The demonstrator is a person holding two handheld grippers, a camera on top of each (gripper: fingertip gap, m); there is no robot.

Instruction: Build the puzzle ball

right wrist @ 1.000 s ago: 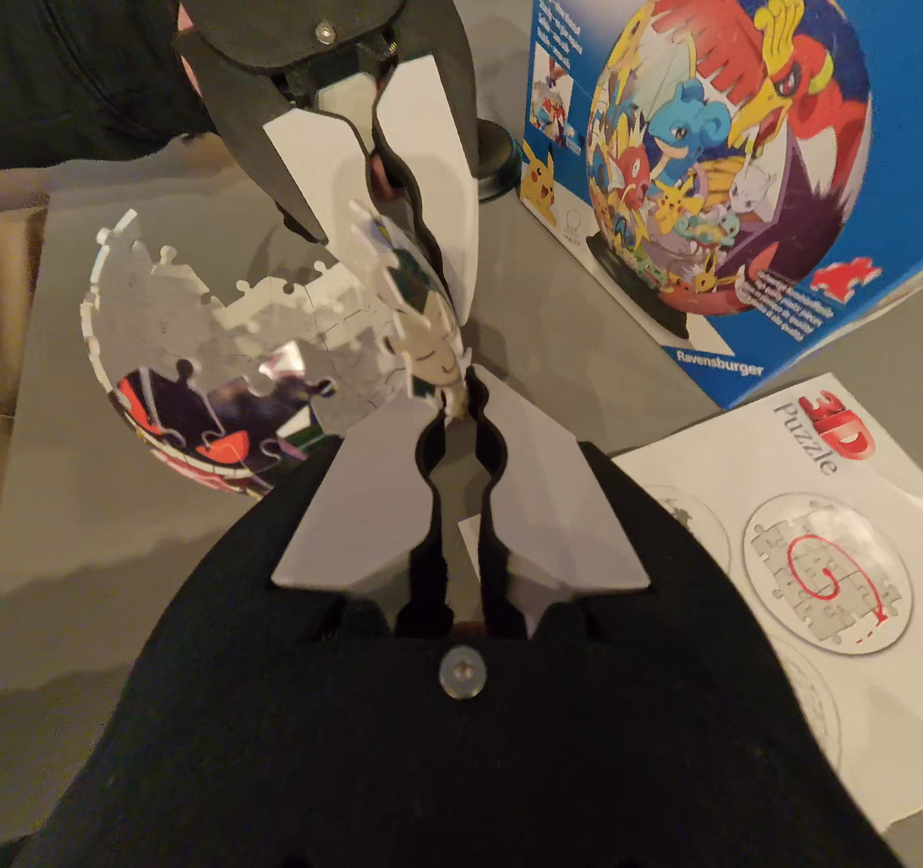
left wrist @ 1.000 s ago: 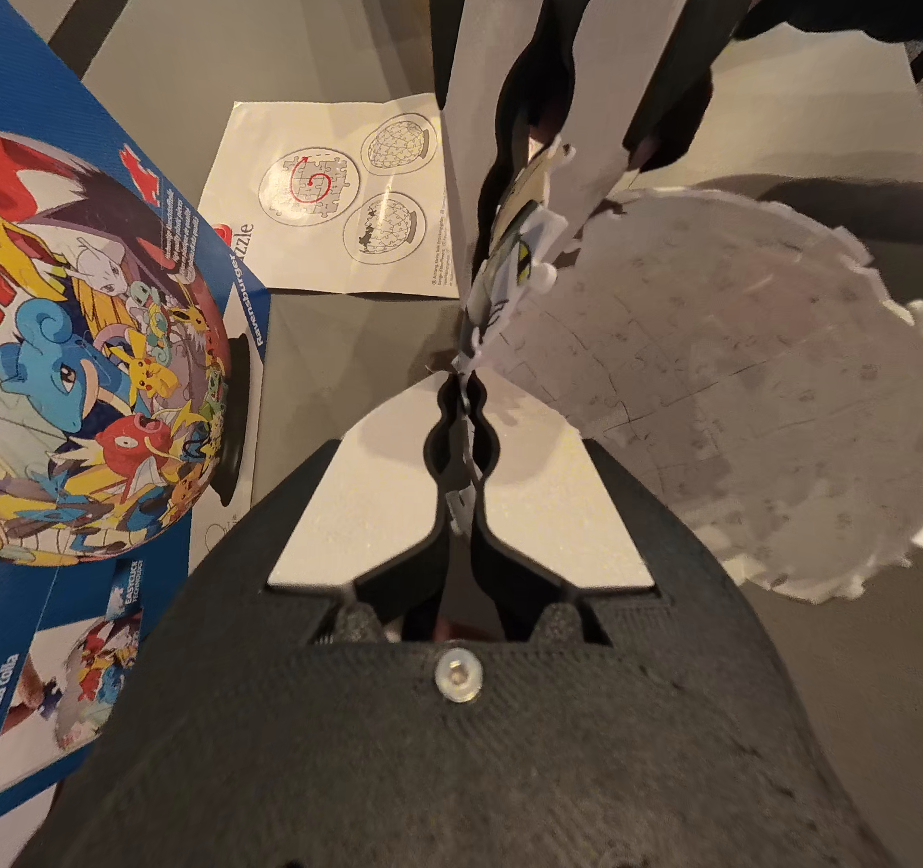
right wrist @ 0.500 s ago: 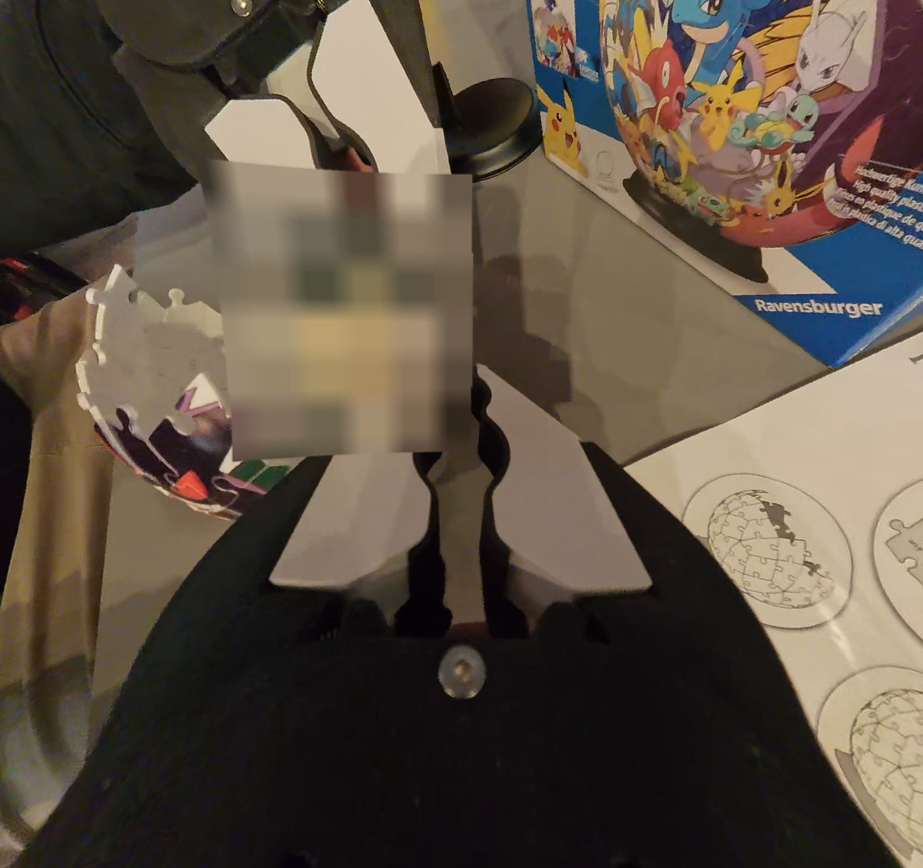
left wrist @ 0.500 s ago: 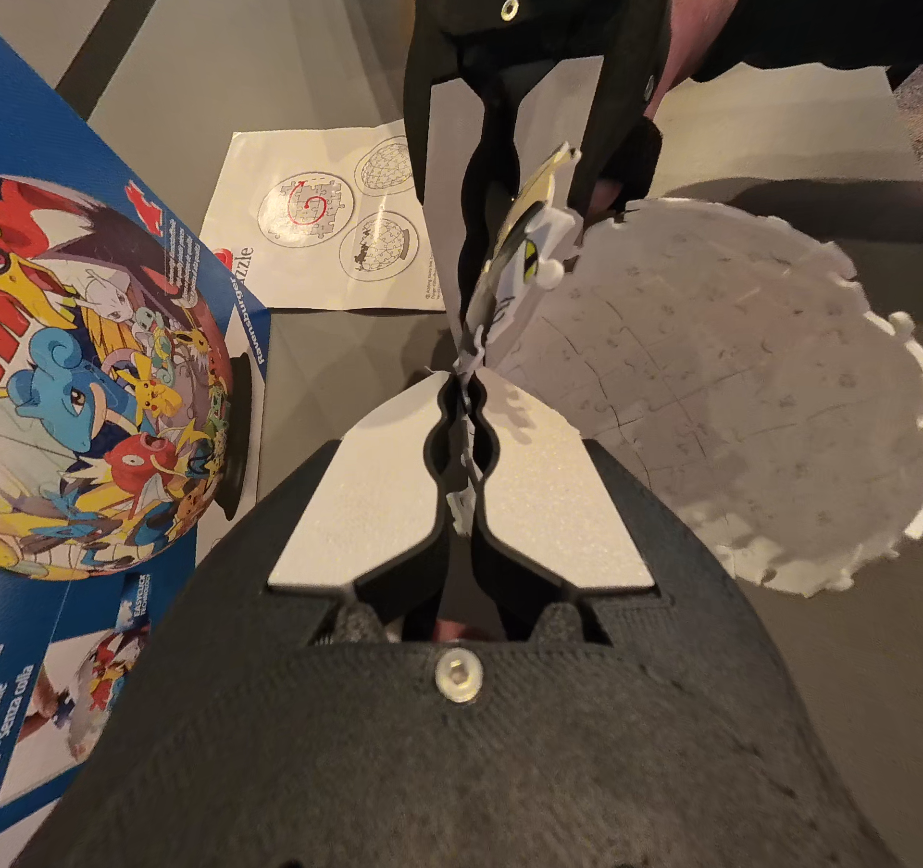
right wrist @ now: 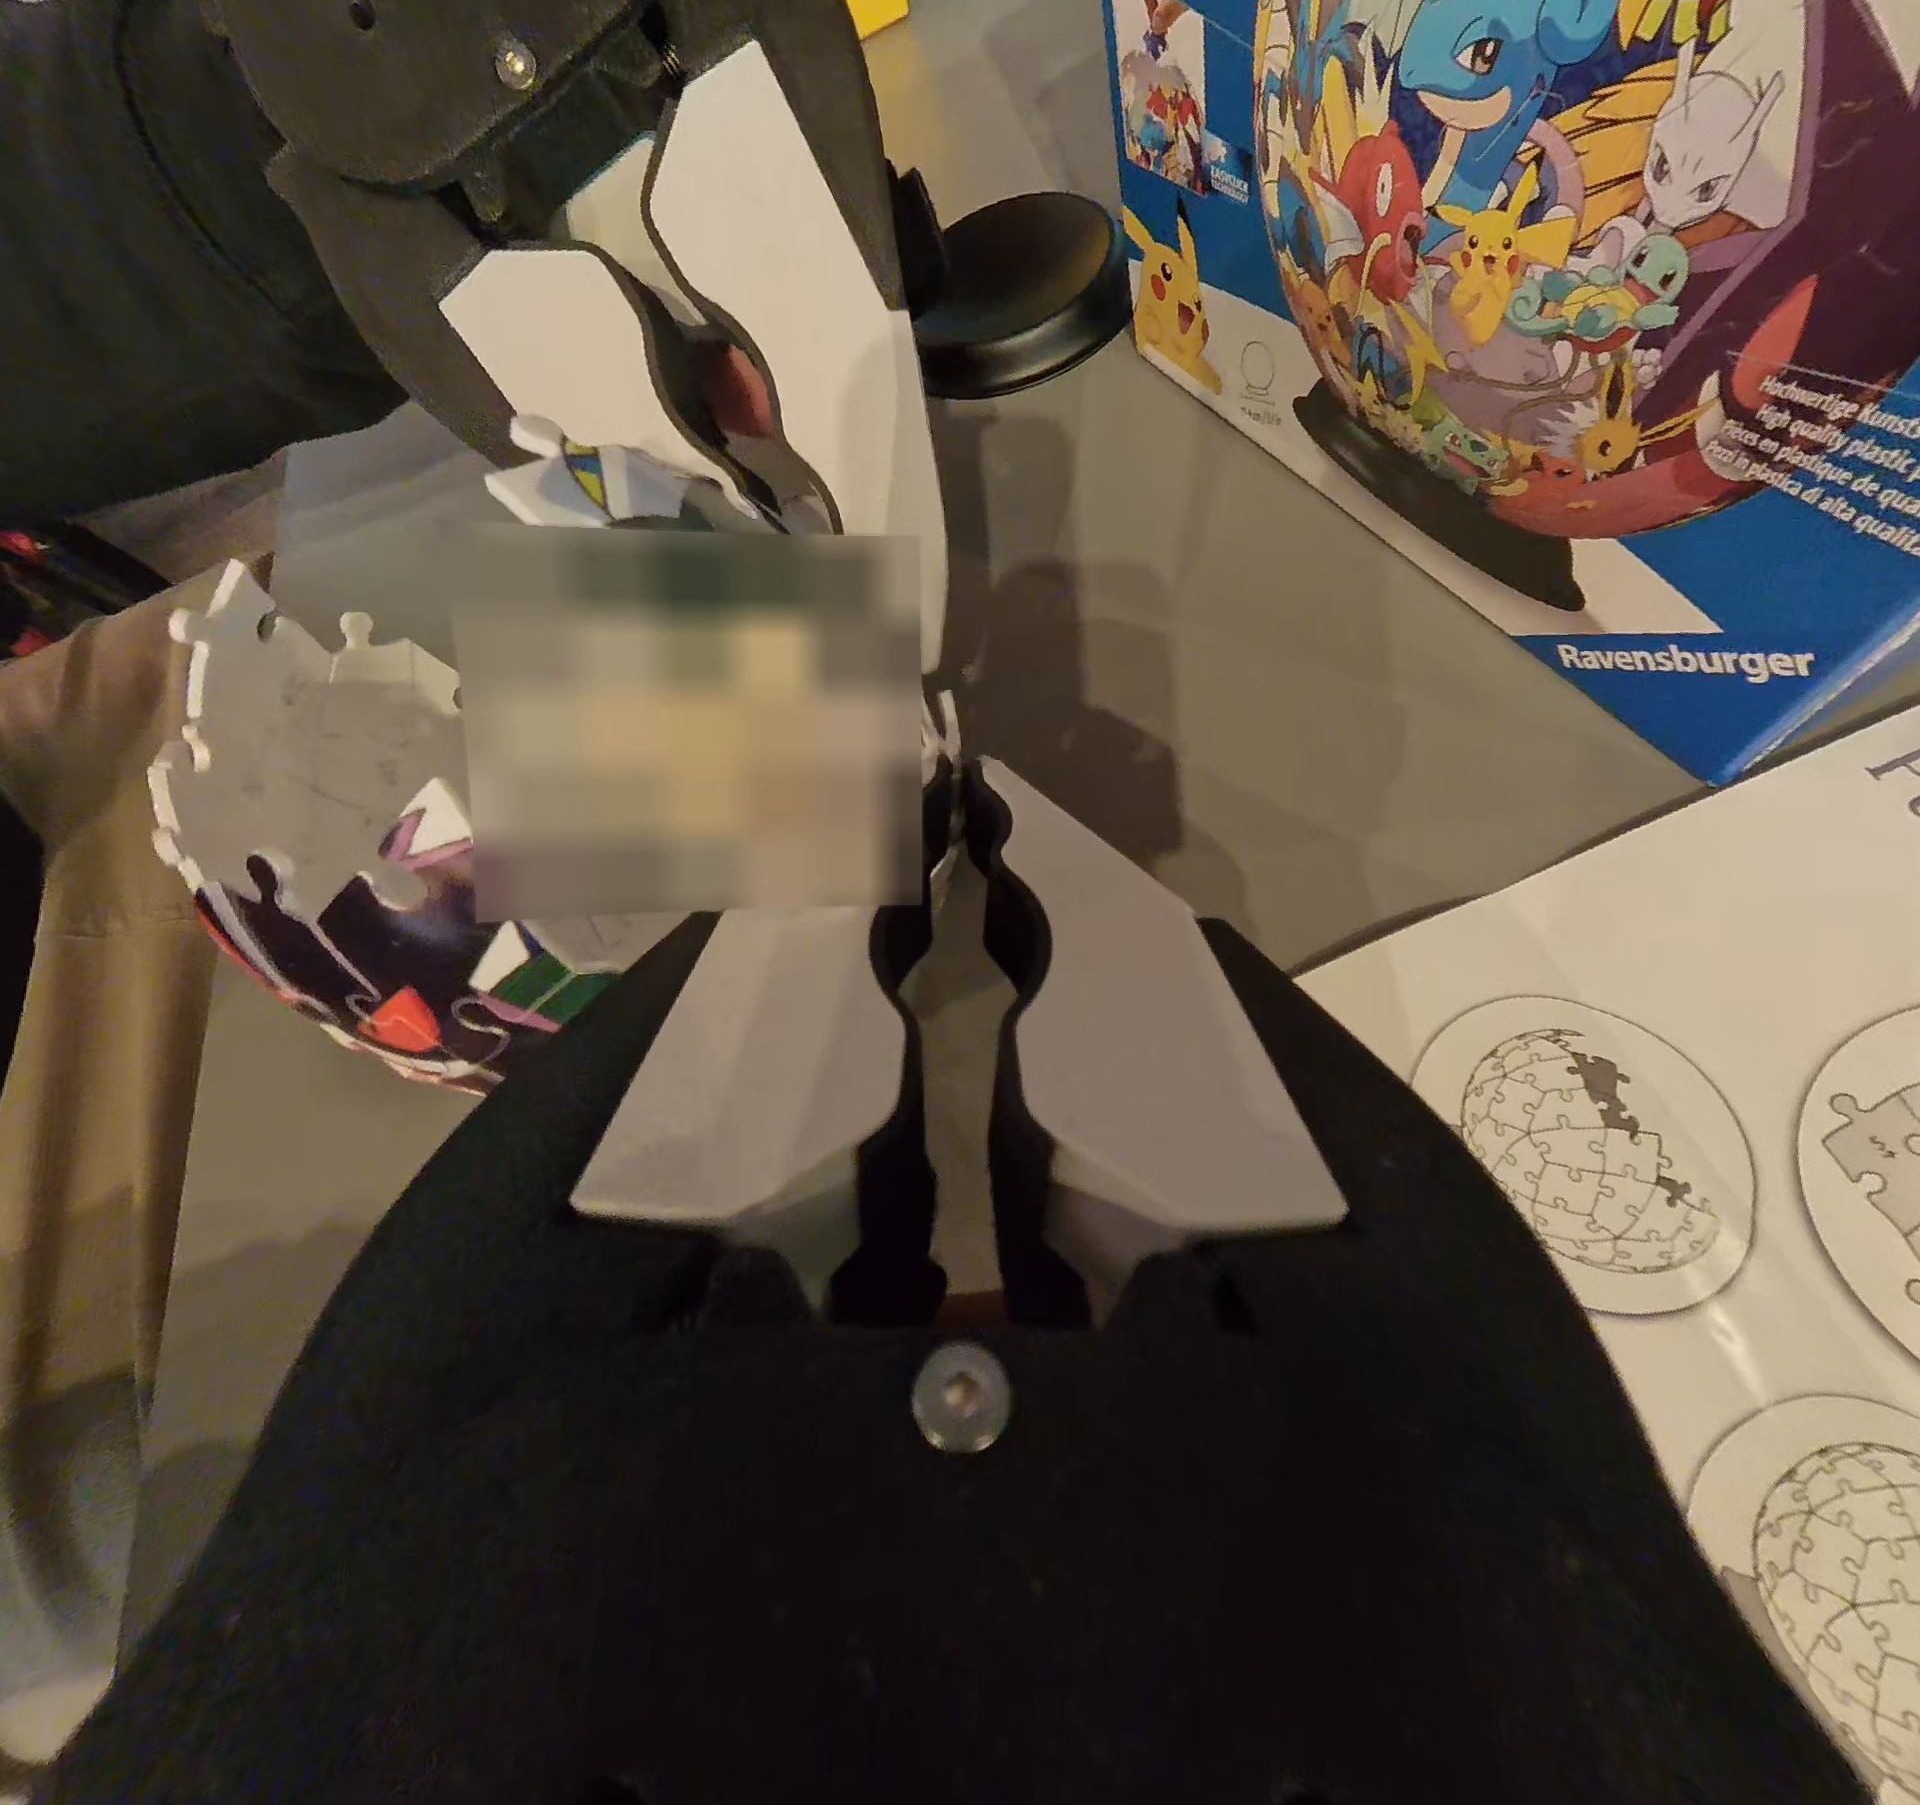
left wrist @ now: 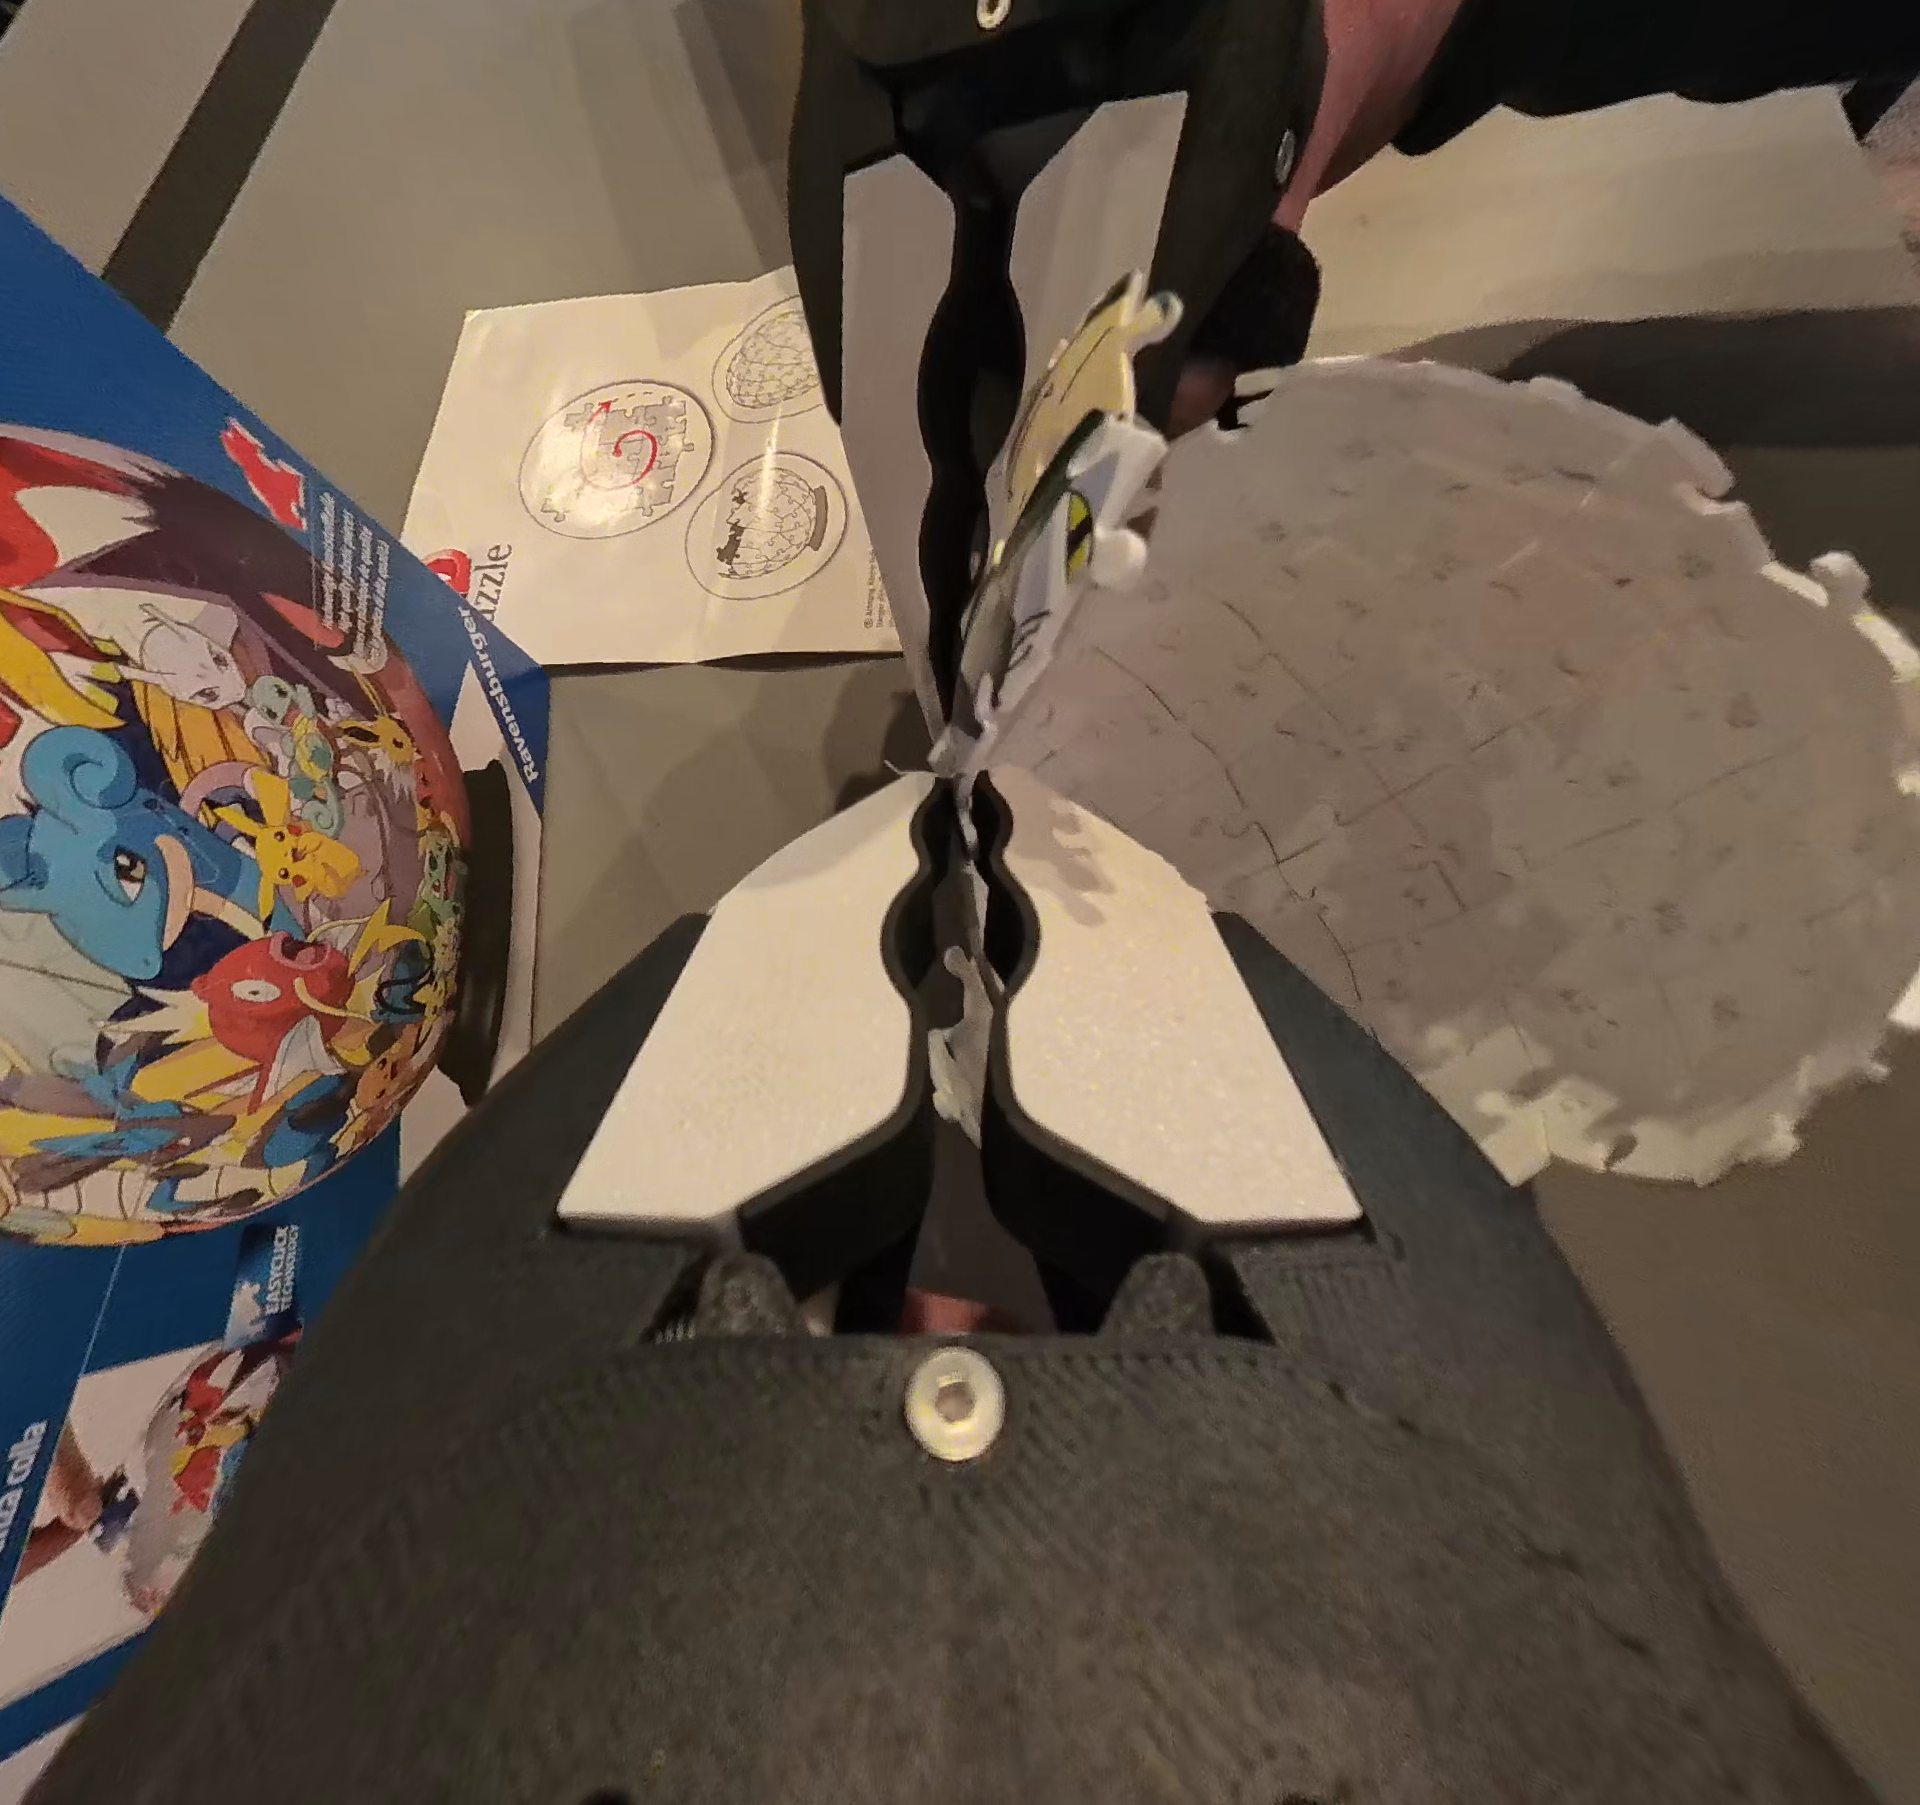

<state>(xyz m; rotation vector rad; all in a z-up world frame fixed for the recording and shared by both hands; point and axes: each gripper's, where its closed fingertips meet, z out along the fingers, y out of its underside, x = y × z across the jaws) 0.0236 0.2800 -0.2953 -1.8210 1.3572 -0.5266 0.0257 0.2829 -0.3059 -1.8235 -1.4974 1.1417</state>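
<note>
Grey table (left wrist: 623, 93) carries box (left wrist: 208, 820) and leaflet (left wrist: 644, 508). Left gripper (left wrist: 951, 779) clamps the shell (left wrist: 1507, 768) rim; right gripper (right wrist: 961, 768), nearly closed, pinches its edge piece (left wrist: 1081, 467). Step: seating. Next: press tabs home.

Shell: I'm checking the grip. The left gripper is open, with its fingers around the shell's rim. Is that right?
Not quite. The left gripper is shut, not open, with its fingers around the rim of the shell. The left wrist view shows the rim pinched between them.
</note>
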